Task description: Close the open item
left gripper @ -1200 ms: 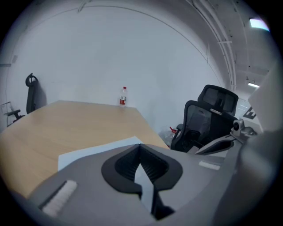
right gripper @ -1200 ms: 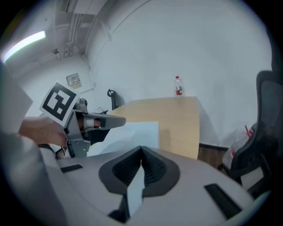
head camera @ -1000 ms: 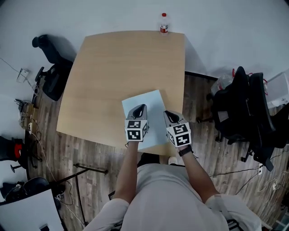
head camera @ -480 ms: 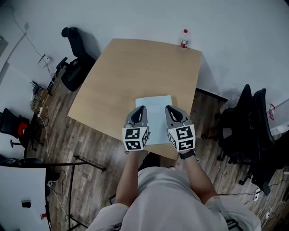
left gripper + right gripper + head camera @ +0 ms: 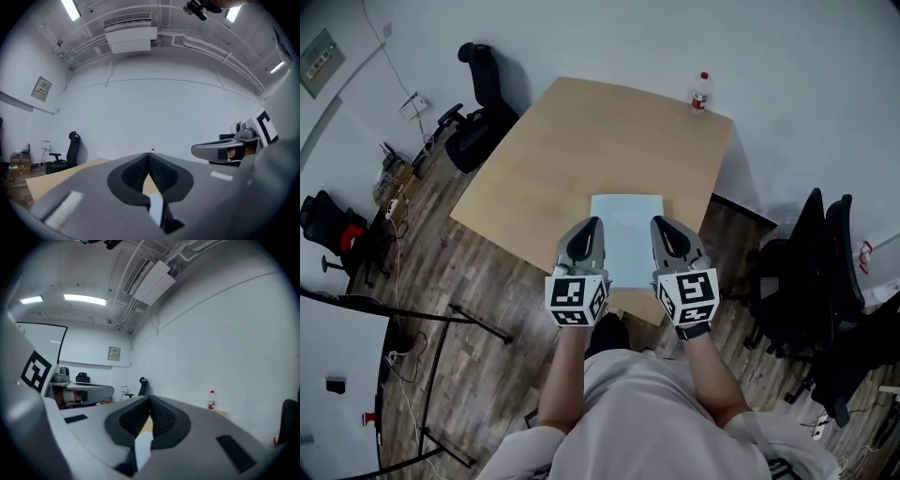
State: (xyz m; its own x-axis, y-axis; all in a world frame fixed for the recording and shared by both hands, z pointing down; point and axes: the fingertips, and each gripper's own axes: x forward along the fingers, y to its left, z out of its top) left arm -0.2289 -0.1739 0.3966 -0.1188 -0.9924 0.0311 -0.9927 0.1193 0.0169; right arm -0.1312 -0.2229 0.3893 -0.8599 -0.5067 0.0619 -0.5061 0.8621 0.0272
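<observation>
A flat pale blue item (image 5: pixel 625 239) lies on the wooden table (image 5: pixel 572 150) by its near edge; it looks flat, and I cannot tell whether it is open. In the head view my left gripper (image 5: pixel 592 226) hangs over the item's near left side and my right gripper (image 5: pixel 660 226) over its near right side. In the left gripper view the left gripper (image 5: pixel 148 154) has its jaws meeting at the tips, with nothing held. My right gripper (image 5: pixel 150 398) is likewise shut and empty. A sliver of pale blue shows below each pair of jaws.
A plastic bottle with a red cap (image 5: pixel 701 91) stands at the table's far right corner, and the bottle (image 5: pixel 212 400) also shows in the right gripper view. One black office chair (image 5: pixel 478 122) stands far left, and other black chairs (image 5: pixel 811 281) crowd the right side.
Both grippers have drawn back toward the table's near edge and a little apart, from over the blue item to its near corners. The head view has swung, so the table sits differently in frame.
</observation>
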